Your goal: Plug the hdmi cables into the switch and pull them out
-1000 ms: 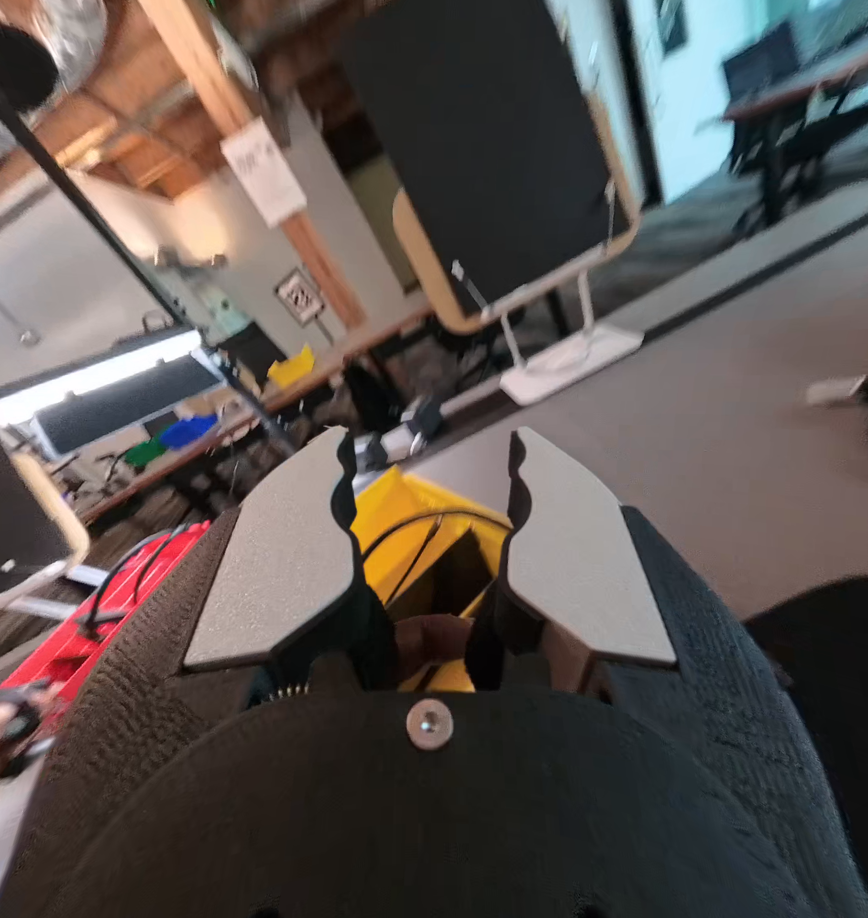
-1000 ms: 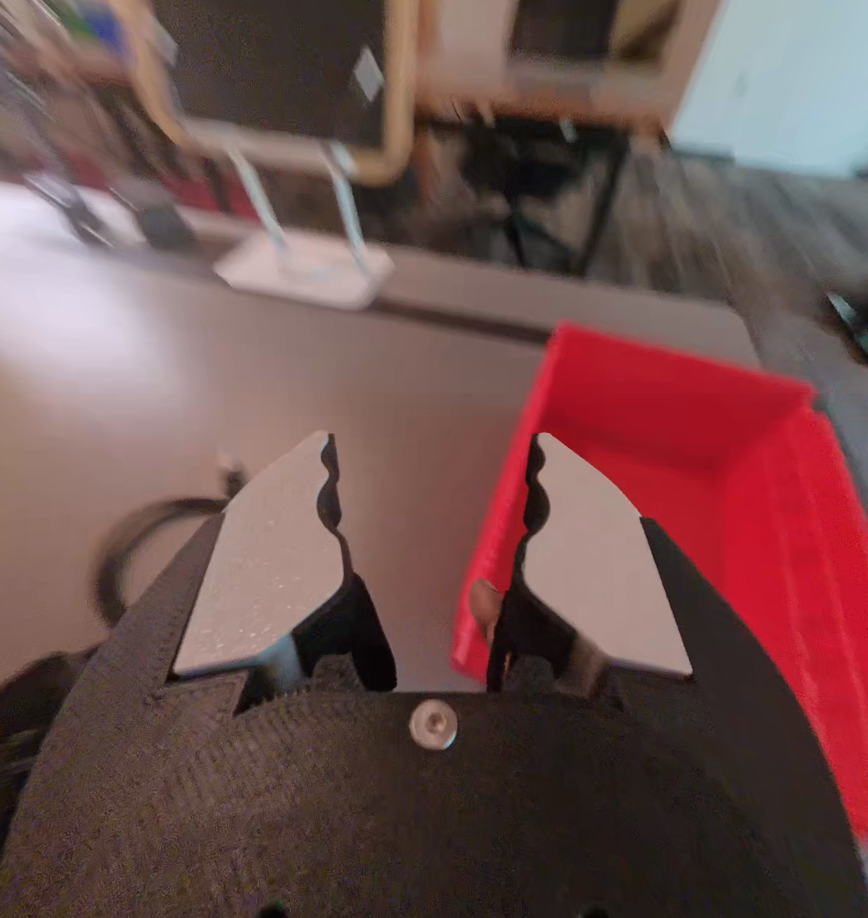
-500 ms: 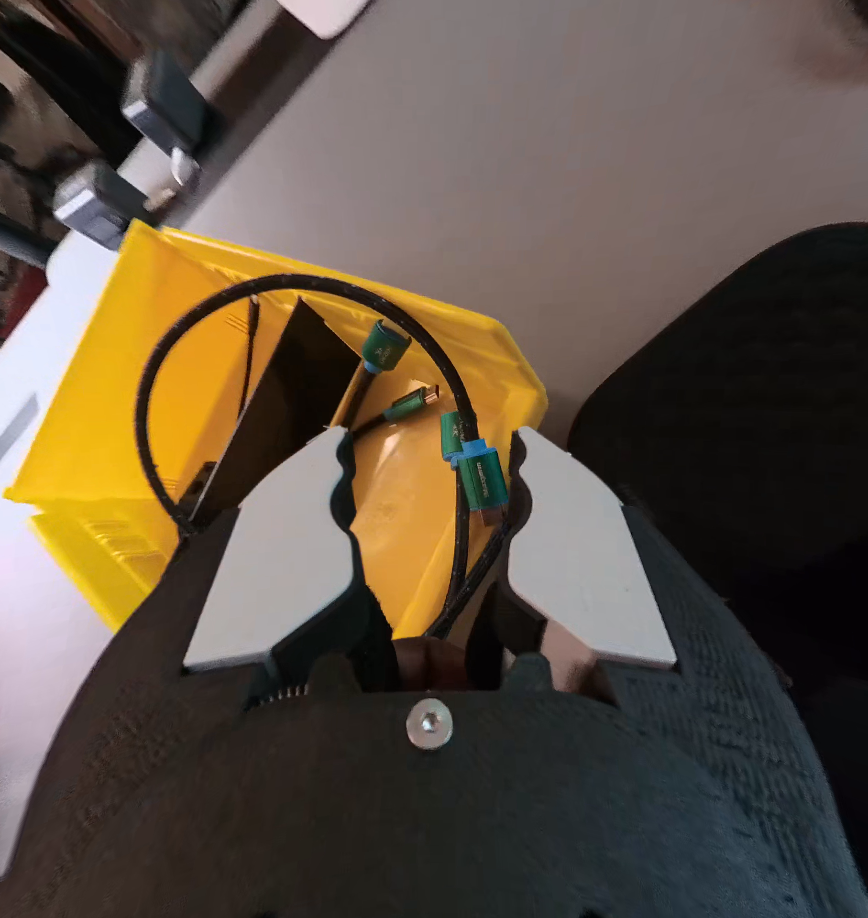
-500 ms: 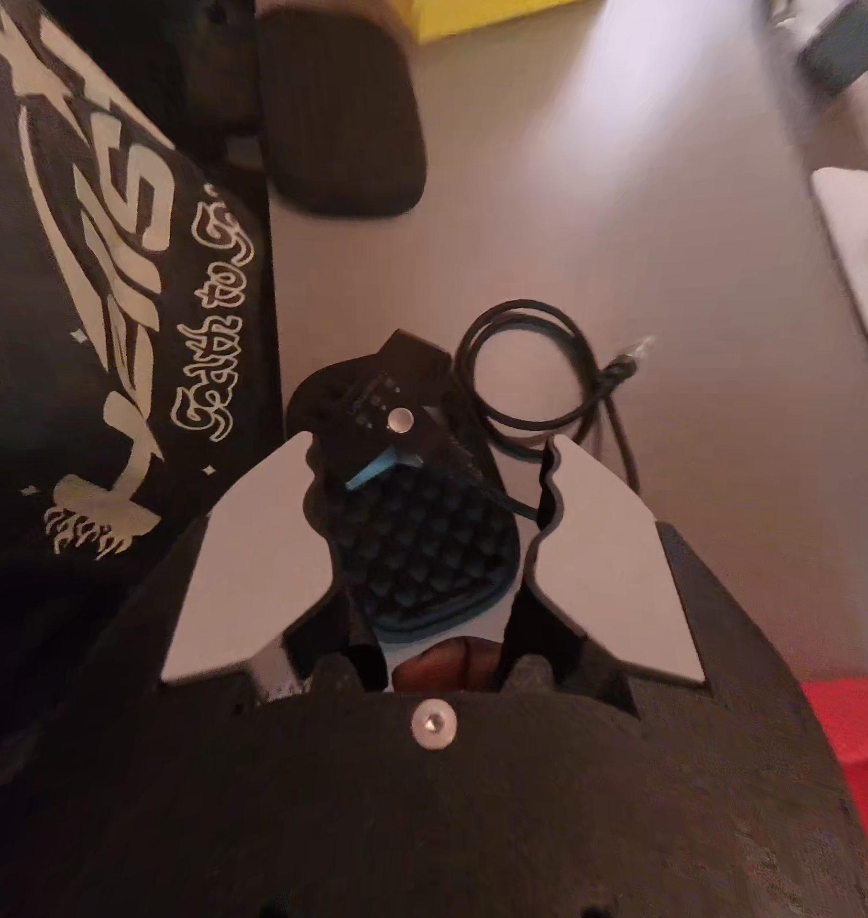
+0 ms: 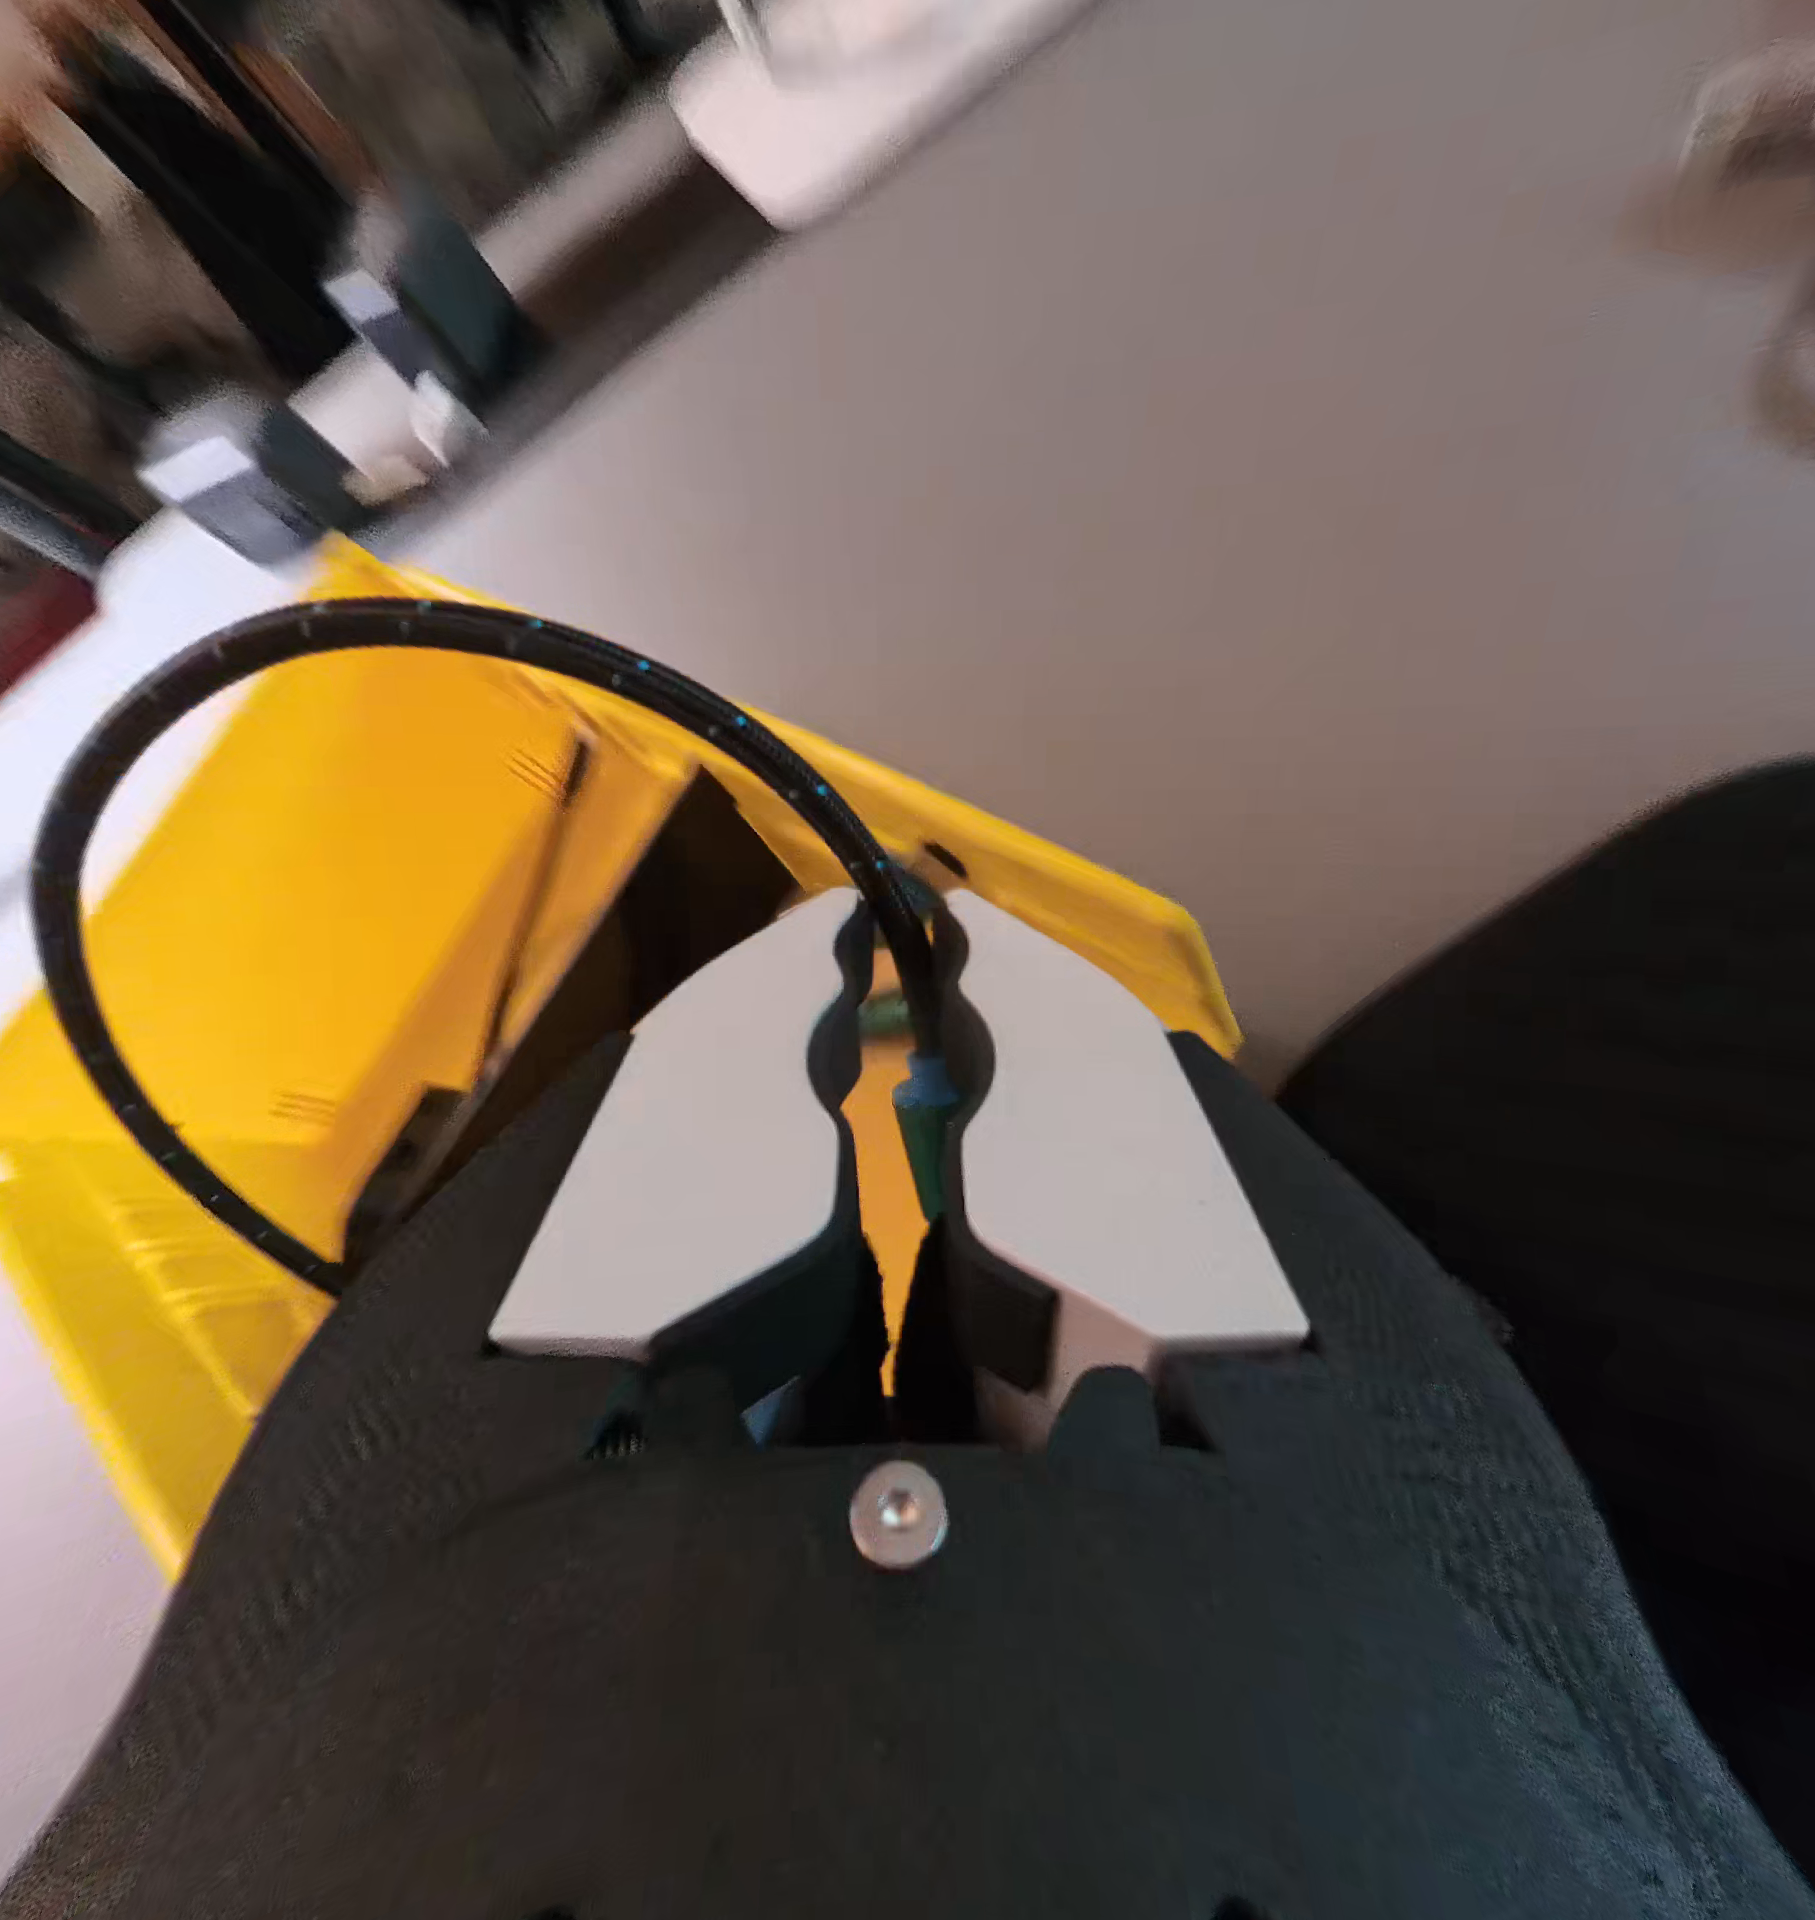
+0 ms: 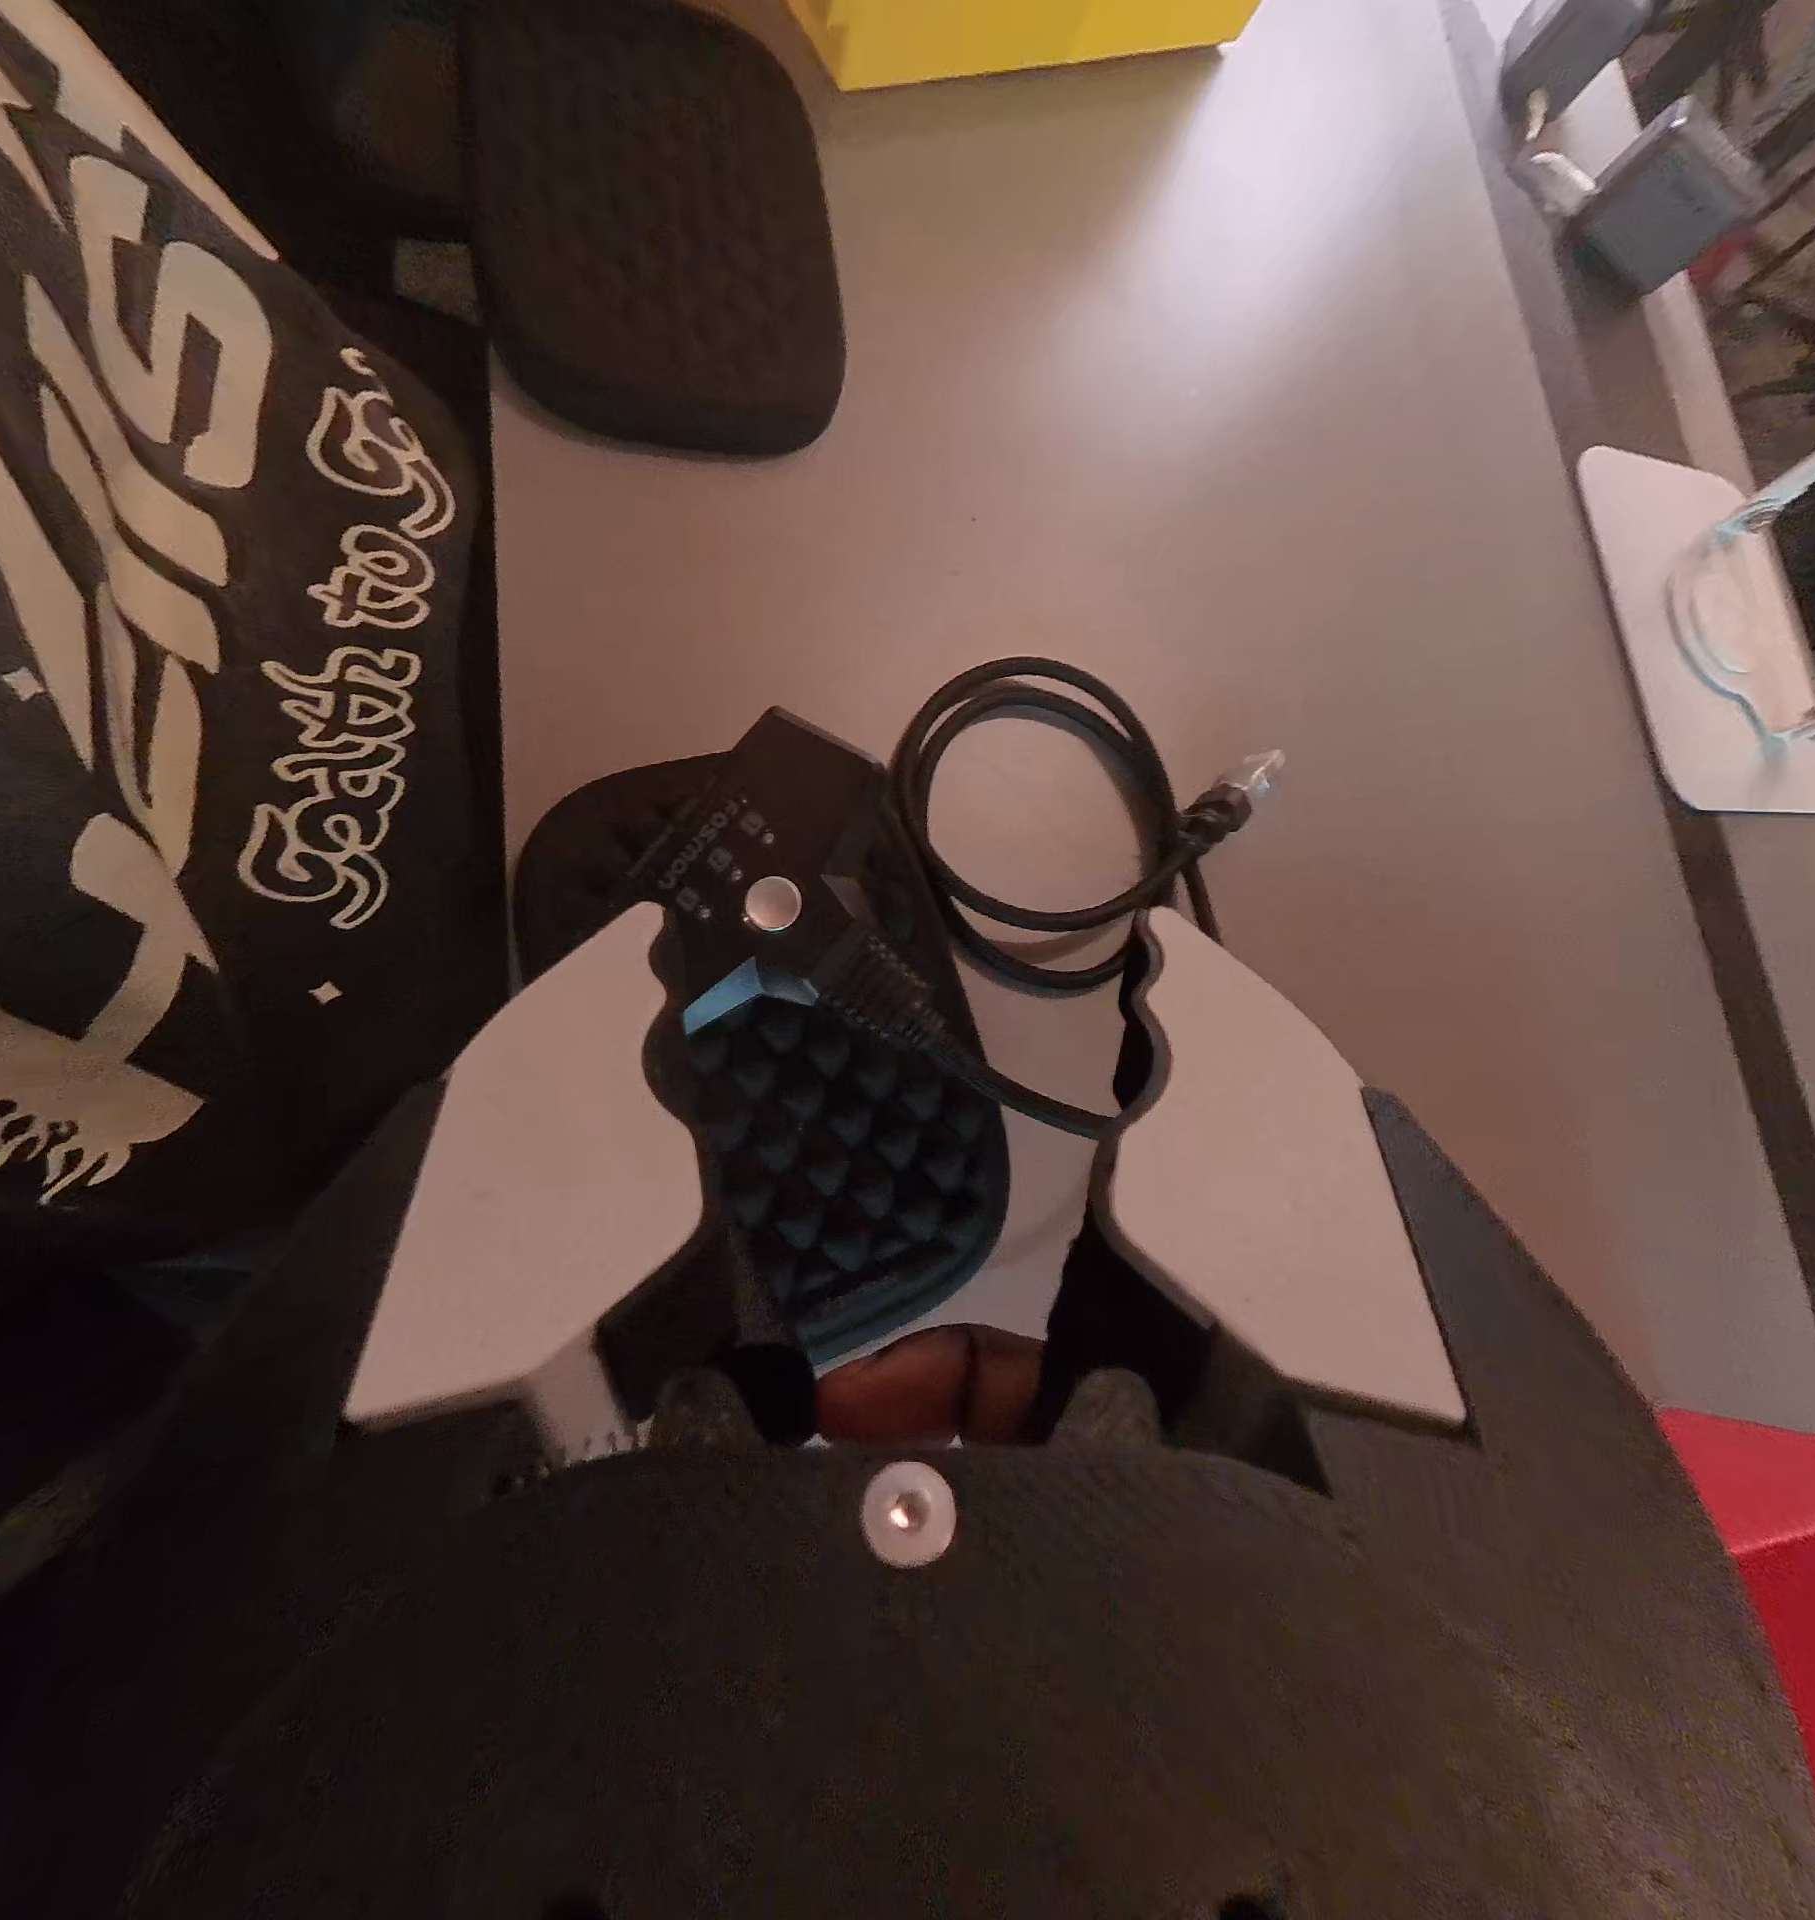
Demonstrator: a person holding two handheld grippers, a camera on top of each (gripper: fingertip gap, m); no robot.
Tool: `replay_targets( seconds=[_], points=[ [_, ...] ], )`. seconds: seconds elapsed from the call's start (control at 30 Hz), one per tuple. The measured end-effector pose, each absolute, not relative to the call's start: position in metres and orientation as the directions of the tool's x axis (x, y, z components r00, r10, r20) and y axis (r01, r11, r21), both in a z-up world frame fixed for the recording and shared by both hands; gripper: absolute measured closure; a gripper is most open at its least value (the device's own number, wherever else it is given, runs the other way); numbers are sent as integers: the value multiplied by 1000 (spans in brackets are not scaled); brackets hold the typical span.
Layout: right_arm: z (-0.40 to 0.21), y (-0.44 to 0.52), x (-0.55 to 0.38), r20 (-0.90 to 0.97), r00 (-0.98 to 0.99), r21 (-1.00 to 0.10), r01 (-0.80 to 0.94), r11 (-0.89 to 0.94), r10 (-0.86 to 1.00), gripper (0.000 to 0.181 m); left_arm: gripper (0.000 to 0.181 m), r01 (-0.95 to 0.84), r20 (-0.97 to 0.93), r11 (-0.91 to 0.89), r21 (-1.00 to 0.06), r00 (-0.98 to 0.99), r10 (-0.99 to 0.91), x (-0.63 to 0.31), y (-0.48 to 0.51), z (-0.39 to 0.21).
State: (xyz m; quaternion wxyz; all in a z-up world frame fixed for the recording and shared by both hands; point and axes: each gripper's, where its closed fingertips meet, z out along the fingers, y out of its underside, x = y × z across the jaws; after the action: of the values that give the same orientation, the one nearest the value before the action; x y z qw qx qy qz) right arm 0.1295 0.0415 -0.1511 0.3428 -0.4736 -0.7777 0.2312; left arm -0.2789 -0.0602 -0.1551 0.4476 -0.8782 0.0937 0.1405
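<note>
My left gripper [image 5: 898, 920] is shut on a black braided HDMI cable [image 5: 103, 790], pinched at the fingertips just behind its green plug [image 5: 924, 1143], which lies between the fingers. The cable arcs up and left over the yellow bin [image 5: 290, 914]. My right gripper [image 6: 903, 925] is open and empty, held above the black HDMI switch [image 6: 778, 831]. The switch rests on a black foam pad [image 6: 861, 1153] on the grey table. A cable [image 6: 1038, 810] plugged into the switch lies coiled to its right.
A red bin [image 6: 1796, 1517] sits at the lower right and the yellow bin's corner [image 6: 986, 42] at the top. A black cushion [image 6: 654, 229] and a person's black printed shirt [image 6: 155, 540] are on the left. A white stand base [image 6: 1692, 644] is at the right.
My left gripper has shut on the green-plugged cable in the yellow bin and lifted it. My right gripper has stayed open over the switch, barely moving.
</note>
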Motion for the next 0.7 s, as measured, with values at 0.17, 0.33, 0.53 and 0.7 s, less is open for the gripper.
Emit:
replay_targets(
  seconds=[0.17, 0.33, 0.53, 0.7],
  points=[
    [-136, 44, 126, 400, -272, -699, 527, 483, 875, 102, 172, -298, -301, -43, -954, 942, 151, -285, -66, -57],
    [-109, 40, 119, 455, -214, -760, 413, 502, 864, 102, 173, -334, -290, 234, -913, 935, 201, -273, -90, -9],
    [-24, 38, 96, 563, 84, -823, -37, 567, 822, 110, 175, -53, -49, 615, -786, 999, 24, -229, -106, 49],
    [21, 9, 85, 498, 270, -741, -361, 566, 824, 121, 176, 488, 149, 652, -581, 851, -504, -164, -108, 74]
  ],
)
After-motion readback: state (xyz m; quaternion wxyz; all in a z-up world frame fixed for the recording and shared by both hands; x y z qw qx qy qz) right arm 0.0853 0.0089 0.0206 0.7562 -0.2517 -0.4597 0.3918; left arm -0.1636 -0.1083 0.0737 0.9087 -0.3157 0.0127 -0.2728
